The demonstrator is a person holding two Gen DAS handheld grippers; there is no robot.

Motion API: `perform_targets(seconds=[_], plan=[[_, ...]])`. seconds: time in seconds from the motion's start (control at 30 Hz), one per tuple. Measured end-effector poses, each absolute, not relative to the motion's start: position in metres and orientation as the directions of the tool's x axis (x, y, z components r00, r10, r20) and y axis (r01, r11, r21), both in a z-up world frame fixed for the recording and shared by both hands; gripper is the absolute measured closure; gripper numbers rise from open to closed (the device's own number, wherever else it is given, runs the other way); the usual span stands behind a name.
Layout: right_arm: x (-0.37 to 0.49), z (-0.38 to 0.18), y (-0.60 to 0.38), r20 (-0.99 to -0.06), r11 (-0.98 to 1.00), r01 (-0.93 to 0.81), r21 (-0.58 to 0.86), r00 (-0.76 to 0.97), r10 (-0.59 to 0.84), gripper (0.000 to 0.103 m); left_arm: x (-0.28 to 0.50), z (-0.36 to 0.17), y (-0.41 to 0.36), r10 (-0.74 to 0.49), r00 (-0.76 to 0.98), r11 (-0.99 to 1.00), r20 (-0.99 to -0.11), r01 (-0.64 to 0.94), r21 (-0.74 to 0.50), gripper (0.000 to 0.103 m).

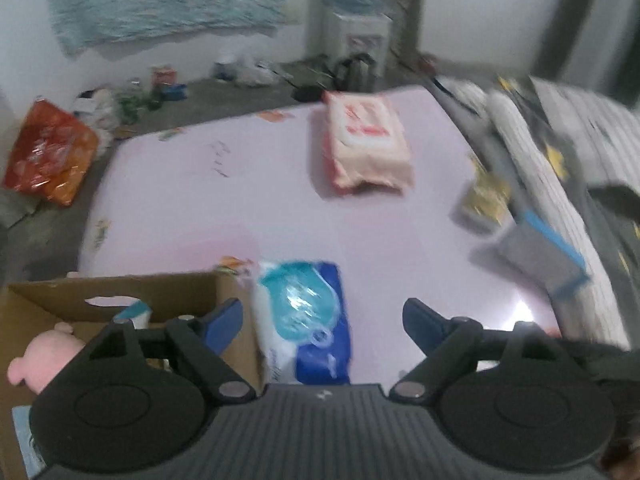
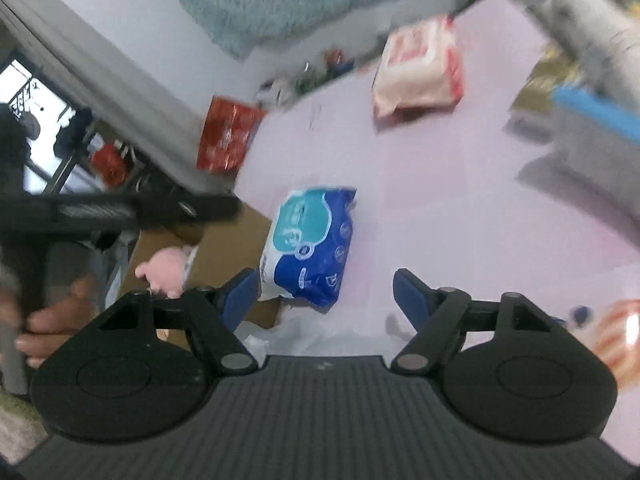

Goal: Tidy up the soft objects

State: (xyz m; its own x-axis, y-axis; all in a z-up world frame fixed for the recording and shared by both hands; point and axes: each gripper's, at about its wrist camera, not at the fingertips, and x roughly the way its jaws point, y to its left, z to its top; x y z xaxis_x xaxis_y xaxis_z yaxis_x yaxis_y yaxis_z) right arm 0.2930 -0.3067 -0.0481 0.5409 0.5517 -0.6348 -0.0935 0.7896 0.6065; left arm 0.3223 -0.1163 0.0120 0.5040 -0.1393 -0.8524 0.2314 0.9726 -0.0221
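Note:
A blue and white tissue pack (image 1: 306, 320) lies on the pale pink table (image 1: 248, 200) beside an open cardboard box (image 1: 120, 304); it also shows in the right wrist view (image 2: 312, 244). My left gripper (image 1: 323, 326) is open and empty, just above the pack. A pink plush toy (image 1: 44, 356) sits in the box, also seen in the right wrist view (image 2: 168, 270). A pink and white tissue pack (image 1: 366, 142) lies farther back, also in the right wrist view (image 2: 420, 68). My right gripper (image 2: 326, 296) is open and empty near the blue pack.
A grey cloth with a blue edge (image 1: 536, 256) and a yellow-patterned item (image 1: 484, 196) lie at the table's right. Striped bedding (image 1: 560, 140) borders the right edge. An orange snack bag (image 1: 48, 156) and clutter lie on the floor at left. A white plastic bag (image 2: 288, 336) lies under my right gripper.

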Motion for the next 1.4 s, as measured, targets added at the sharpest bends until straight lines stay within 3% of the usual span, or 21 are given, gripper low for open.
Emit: perform_targets(seconds=[0.37,0.43,0.5,0.57,0.73,0.87,0.97,1.13,1.4], plan=[[0.393,-0.094,-0.206,-0.750,0.815,-0.201,0.543,0.319,0.579,0.019,0.326,0.028,-0.070,-0.114,0.544,0.992,-0.831,0.110,-0.065,0.014],[0.393,-0.101,-0.189,-0.797,0.855,-0.231,0.464,0.313,0.516,0.024,0.326,0.027,-0.066,-0.119,0.539,0.992,-0.834,0.105,-0.074,0.014],[0.390,-0.104,-0.185,-0.809,0.873,-0.234,0.428,0.330,0.486,0.040,0.325,0.025,-0.065,-0.126,0.535,0.991,-0.835,0.110,-0.080,0.014],[0.389,-0.102,-0.189,-0.813,0.881,-0.219,0.420,0.340,0.473,0.048,0.325,0.023,-0.068,-0.136,0.528,0.989,-0.838,0.125,-0.081,0.014],[0.380,-0.099,-0.218,-0.833,0.908,-0.143,0.393,0.363,0.418,0.049,0.322,0.015,-0.084,-0.186,0.487,0.978,-0.853,0.177,-0.112,0.014],[0.362,-0.095,-0.251,-0.802,0.900,-0.096,0.425,0.421,0.424,0.046,0.323,0.004,-0.109,-0.221,0.431,0.962,-0.875,0.245,-0.122,0.011],[0.333,-0.081,-0.278,-0.757,0.885,-0.106,0.453,0.479,0.445,0.029,0.328,-0.006,-0.129,-0.235,0.383,0.950,-0.893,0.284,-0.128,0.009],[0.282,-0.052,-0.328,-0.717,0.921,-0.147,0.360,0.588,0.374,0.022,0.337,-0.027,-0.164,-0.242,0.291,0.909,-0.926,0.401,-0.112,0.005],[0.251,-0.010,-0.403,-0.646,0.974,-0.179,0.139,0.730,0.226,0.009,0.347,-0.073,-0.206,-0.100,0.205,0.860,-0.974,0.509,0.019,0.004]])
